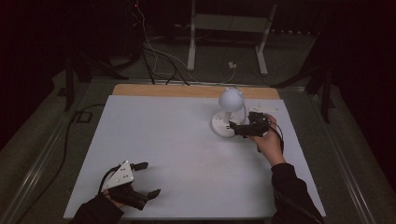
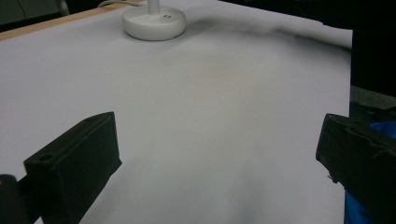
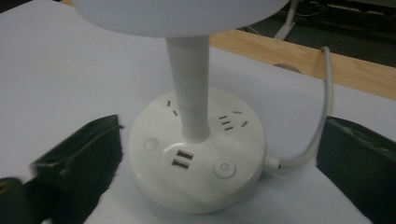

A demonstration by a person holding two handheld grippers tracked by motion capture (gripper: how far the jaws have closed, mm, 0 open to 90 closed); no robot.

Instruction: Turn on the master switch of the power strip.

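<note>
A white desk lamp [image 1: 230, 99] stands on its round base [image 1: 220, 125] at the far right of the white table top [image 1: 154, 135]. My right gripper [image 1: 233, 128] is open at the base's near right side. In the right gripper view the right gripper [image 3: 219, 140] has one jaw on each side of the base [image 3: 196, 186], which shows sockets, two USB ports and a power button [image 3: 225, 168]. Whether the jaws touch the base I cannot tell. My left gripper [image 1: 152, 178] rests open at the near left with nothing in it; the left gripper [image 2: 218, 119] faces bare table, with the lamp base [image 2: 154, 21] far ahead.
The lamp's white cable [image 3: 322, 116] runs from the base's right side toward the wooden far edge [image 1: 196, 91] of the table. Beyond the table are a white metal stand [image 1: 229, 28] and loose wires [image 1: 159, 56] on a dark floor.
</note>
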